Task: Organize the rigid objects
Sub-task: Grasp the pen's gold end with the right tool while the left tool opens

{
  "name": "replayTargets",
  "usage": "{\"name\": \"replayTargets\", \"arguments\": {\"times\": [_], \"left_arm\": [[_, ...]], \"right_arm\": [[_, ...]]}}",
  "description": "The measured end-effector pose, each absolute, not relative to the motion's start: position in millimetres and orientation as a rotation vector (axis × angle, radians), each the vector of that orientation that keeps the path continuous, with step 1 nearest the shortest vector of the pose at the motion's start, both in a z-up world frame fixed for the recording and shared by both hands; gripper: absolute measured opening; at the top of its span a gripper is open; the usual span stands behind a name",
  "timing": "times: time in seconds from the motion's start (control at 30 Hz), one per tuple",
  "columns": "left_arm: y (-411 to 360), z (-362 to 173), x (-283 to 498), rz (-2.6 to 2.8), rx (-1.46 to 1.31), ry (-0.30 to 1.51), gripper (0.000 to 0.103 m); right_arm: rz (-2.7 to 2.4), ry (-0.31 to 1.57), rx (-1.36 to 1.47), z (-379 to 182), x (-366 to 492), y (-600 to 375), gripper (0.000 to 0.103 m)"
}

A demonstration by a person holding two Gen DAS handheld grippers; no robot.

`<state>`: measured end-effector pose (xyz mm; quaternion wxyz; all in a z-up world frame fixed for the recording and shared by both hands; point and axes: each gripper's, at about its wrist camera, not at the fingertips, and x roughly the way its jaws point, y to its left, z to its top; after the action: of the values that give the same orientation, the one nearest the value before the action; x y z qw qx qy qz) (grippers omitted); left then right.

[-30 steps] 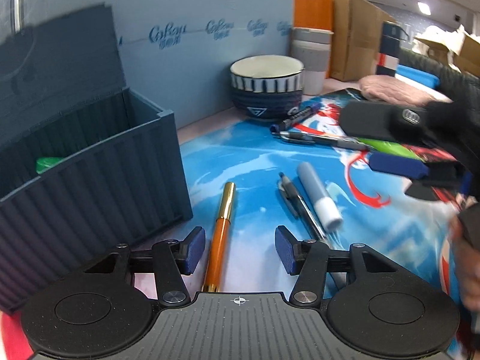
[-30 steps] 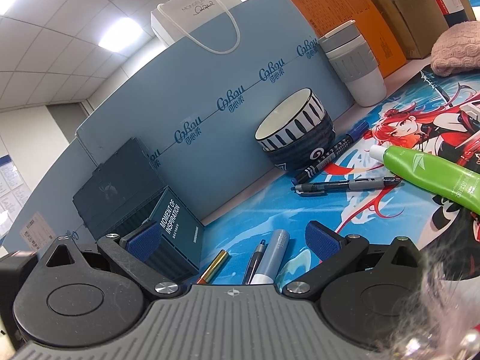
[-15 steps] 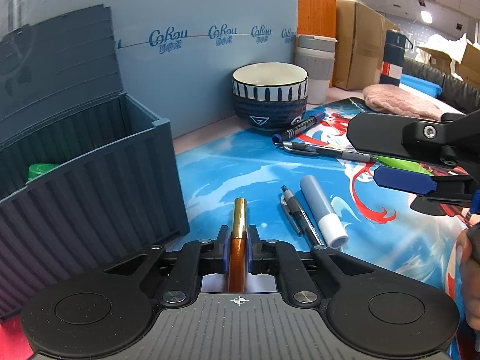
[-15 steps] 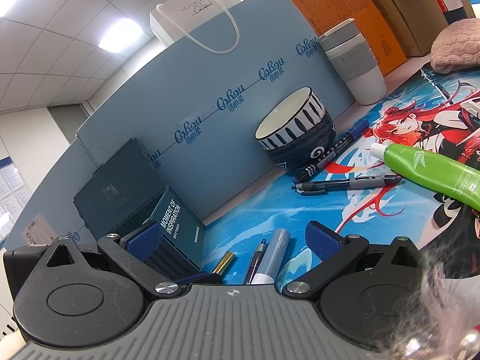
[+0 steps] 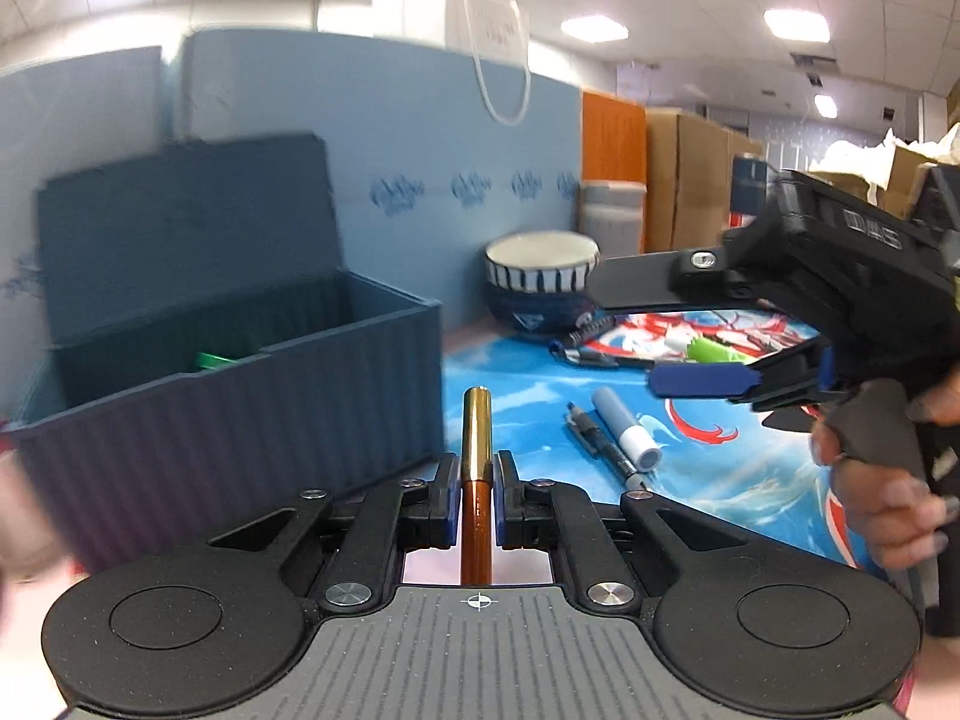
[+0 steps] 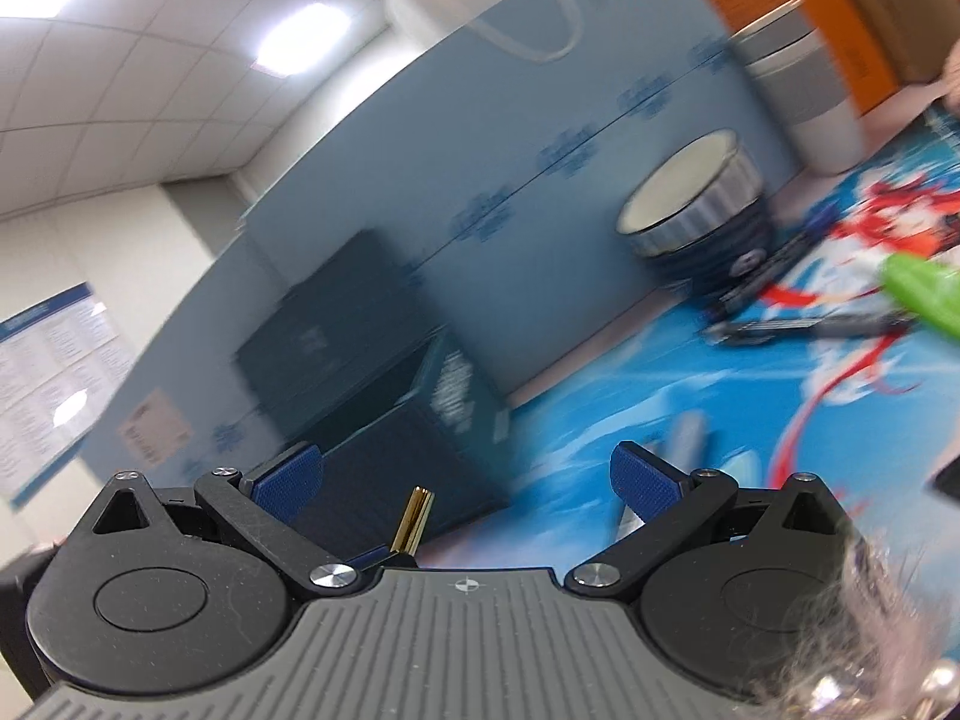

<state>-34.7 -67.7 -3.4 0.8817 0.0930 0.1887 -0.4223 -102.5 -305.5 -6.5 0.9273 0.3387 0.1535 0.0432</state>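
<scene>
I'm carrying the gold pen (image 5: 477, 456), pinched in my left gripper (image 5: 477, 495), toward the open blue box (image 5: 240, 384); my right gripper (image 6: 465, 474) is gaping wide, empty.

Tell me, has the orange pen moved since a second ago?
Yes. The left gripper has shut on the pen and lifted it off the mat, up toward the box rim.

A striped bowl (image 5: 542, 282) sits by the blue partition (image 5: 384, 138), a grey cup (image 5: 611, 217) behind it. A white bag (image 5: 489, 24) perches on top of the partition. Cardboard boxes (image 5: 690, 180) stand further along, and an anime mat (image 5: 540, 384) covers the surface.
</scene>
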Motion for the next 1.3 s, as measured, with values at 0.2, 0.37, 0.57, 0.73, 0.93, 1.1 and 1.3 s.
{"name": "replayTargets", "arguments": {"times": [0.2, 0.37, 0.57, 0.73, 0.93, 1.1, 1.3], "left_arm": [[-36, 3, -39, -0.871, 0.138, 0.352, 0.009], [-21, 5, -35, -0.874, 0.093, 0.342, 0.009], [-15, 8, -35, -0.900, 0.063, 0.344, 0.009], [-15, 6, -34, -0.910, 0.059, 0.364, 0.009], [-13, 6, -28, -0.915, 0.033, 0.373, 0.009], [-10, 8, -28, -0.919, 0.004, 0.375, 0.010], [-3, 43, -24, -0.925, -0.027, 0.314, 0.013]], "right_arm": [[0.177, 0.382, 0.750, 0, -82, -279, 0.102], [0.217, 0.445, 0.762, 6, -63, -261, 0.087], [0.244, 0.488, 0.722, 14, -48, -242, 0.073], [0.291, 0.529, 0.678, 17, -42, -228, 0.051], [0.274, 0.543, 0.614, 23, -41, -220, 0.016], [0.279, 0.533, 0.623, 24, -43, -221, 0.011], [0.321, 0.432, 0.599, 53, -49, -219, 0.011]]}}
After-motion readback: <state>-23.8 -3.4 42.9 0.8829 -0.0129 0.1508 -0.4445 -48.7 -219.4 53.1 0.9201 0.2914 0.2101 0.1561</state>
